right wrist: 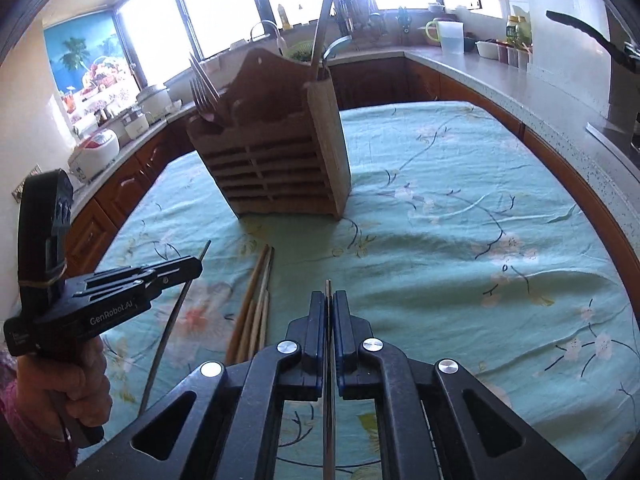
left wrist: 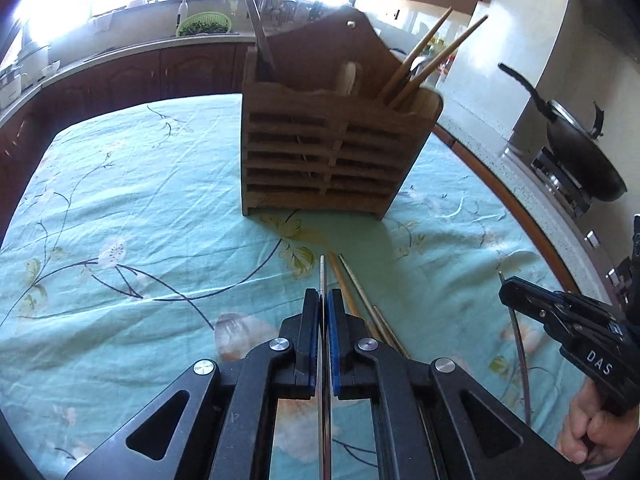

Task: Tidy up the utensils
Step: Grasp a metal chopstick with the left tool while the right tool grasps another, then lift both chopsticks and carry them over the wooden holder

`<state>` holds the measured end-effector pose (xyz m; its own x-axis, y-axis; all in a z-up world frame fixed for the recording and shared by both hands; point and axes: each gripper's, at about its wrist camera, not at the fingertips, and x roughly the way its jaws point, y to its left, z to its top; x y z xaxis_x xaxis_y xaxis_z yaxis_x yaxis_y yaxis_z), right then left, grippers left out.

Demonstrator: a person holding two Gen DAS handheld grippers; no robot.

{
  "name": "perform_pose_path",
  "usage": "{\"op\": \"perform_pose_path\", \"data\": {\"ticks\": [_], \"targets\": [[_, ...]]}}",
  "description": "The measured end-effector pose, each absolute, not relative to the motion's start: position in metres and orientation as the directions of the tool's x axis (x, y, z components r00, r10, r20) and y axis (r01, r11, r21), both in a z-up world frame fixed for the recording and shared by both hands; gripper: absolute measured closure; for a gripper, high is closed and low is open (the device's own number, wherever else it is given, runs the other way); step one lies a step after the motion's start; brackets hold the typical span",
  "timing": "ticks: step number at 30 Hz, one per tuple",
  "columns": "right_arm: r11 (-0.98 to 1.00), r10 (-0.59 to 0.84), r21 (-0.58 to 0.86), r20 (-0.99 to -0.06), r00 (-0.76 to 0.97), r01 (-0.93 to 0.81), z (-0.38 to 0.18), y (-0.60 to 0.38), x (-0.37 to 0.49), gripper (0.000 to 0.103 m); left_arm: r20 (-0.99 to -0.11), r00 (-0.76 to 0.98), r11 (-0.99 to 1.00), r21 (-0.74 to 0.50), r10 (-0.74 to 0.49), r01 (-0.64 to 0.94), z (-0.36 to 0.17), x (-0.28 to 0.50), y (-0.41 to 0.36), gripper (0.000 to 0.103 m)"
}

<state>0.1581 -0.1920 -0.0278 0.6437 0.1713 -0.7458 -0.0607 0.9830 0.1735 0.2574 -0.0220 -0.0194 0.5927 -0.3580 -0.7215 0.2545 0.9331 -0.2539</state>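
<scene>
A wooden slatted utensil holder [left wrist: 328, 148] stands on the table, also in the right wrist view [right wrist: 276, 164]. It holds wooden chopsticks [left wrist: 432, 52], forks [right wrist: 204, 96] and other utensils. My left gripper [left wrist: 325, 300] is shut on a metal chopstick [left wrist: 322, 276] that points at the holder. My right gripper [right wrist: 329, 300] is shut on a thin metal chopstick [right wrist: 329, 285]; it shows at the right of the left wrist view [left wrist: 505, 280]. Loose wooden and metal chopsticks [left wrist: 352, 292] lie on the cloth between the grippers [right wrist: 258, 300].
The table has a teal floral cloth [left wrist: 140, 220]. A kitchen counter curves around it, with a black wok [left wrist: 580, 148] on a stove at the right, a sink and green basket [left wrist: 204, 24] behind, and rice cookers [right wrist: 96, 148] at the left.
</scene>
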Motion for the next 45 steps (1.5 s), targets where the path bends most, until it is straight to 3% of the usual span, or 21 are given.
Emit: {"op": "perform_pose_path", "data": {"ticks": [13,20,35,45], "targets": [[0.972,0.205,0.211,-0.566,0.799,-0.1,0.068,-0.192,0.14,0.099,-0.537,0.724,0.897,-0.339,-0.433,0.284,0.068,0.183,0.044,0.101],[0.972,0.205,0.207,-0.502,0.84,-0.114,0.097,-0.189,0.141,0.099,-0.479,0.766,0.894,-0.345,-0.43,0.286,0.092,0.167,0.063,0.101],[0.97,0.206,0.21,-0.444,0.872,-0.122,0.117,-0.188,0.161,0.099,-0.438,0.813,0.91,-0.328,-0.384,0.253,0.102,0.183,0.068,0.101],[0.971,0.175,0.213,-0.317,0.932,-0.11,0.156,-0.193,0.195,0.099,-0.291,0.899,0.922,-0.308,-0.327,0.236,0.14,0.222,0.053,0.101]]}}
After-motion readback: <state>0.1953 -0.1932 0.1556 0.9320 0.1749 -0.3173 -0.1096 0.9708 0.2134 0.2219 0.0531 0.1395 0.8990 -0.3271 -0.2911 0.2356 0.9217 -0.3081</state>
